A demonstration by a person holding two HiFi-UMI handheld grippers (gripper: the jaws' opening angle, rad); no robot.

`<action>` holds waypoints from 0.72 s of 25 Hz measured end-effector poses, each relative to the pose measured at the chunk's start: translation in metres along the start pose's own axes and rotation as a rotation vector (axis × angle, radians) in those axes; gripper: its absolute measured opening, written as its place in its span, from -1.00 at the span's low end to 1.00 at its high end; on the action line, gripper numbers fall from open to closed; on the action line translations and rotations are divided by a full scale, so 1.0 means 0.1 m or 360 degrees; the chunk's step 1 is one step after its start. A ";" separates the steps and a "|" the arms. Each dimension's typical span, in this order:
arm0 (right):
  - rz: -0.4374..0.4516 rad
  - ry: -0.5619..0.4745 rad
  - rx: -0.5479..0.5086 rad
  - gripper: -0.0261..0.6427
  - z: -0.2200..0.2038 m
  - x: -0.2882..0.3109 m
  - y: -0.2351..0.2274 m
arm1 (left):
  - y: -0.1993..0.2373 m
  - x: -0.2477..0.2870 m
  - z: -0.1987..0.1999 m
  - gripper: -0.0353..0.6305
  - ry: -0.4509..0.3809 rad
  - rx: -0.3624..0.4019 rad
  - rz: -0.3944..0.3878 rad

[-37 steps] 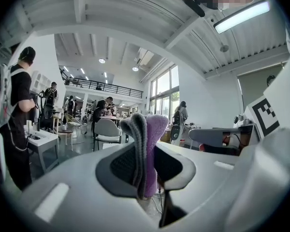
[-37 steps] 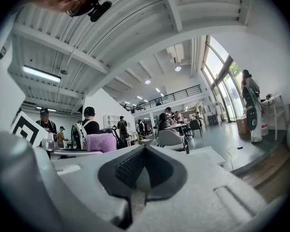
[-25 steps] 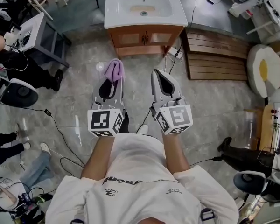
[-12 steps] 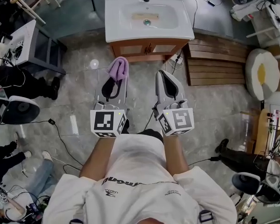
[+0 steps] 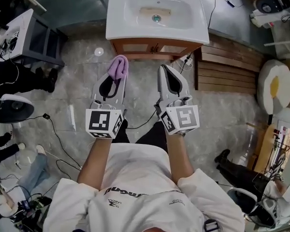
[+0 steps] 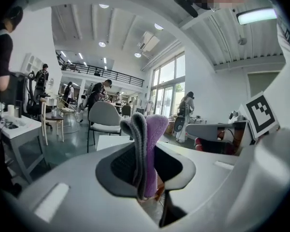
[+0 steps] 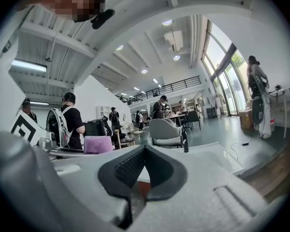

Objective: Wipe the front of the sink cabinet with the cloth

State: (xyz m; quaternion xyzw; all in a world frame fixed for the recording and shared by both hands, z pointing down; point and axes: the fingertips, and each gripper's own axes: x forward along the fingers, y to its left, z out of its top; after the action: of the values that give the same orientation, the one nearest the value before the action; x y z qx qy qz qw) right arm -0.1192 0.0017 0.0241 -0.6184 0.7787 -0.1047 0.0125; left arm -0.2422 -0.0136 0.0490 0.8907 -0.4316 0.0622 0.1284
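Between the left tongs (image 5: 115, 81), the purple cloth (image 5: 118, 67) stands pinched.

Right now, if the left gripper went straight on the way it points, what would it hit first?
Probably the sink cabinet, near its left end just under the white basin; the purple cloth in the left gripper would touch first. Height is hard to judge.
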 end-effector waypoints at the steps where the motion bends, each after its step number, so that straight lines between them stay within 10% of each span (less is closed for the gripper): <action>1: 0.0009 0.0026 -0.0003 -0.92 -0.08 0.03 -0.11 | -0.01 0.08 -0.07 -0.64 0.0007 -0.0003 0.0035; 18: 0.0068 0.0227 0.0027 -0.92 -1.53 0.41 -0.79 | 0.28 0.91 -1.47 -0.65 0.0071 -0.0064 0.0312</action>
State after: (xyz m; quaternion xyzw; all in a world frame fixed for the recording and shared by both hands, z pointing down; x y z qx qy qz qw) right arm -0.0756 -0.0320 0.1920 -0.5926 0.7897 -0.1546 -0.0356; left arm -0.2080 -0.0569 0.2152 0.8398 -0.5149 0.0856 0.1491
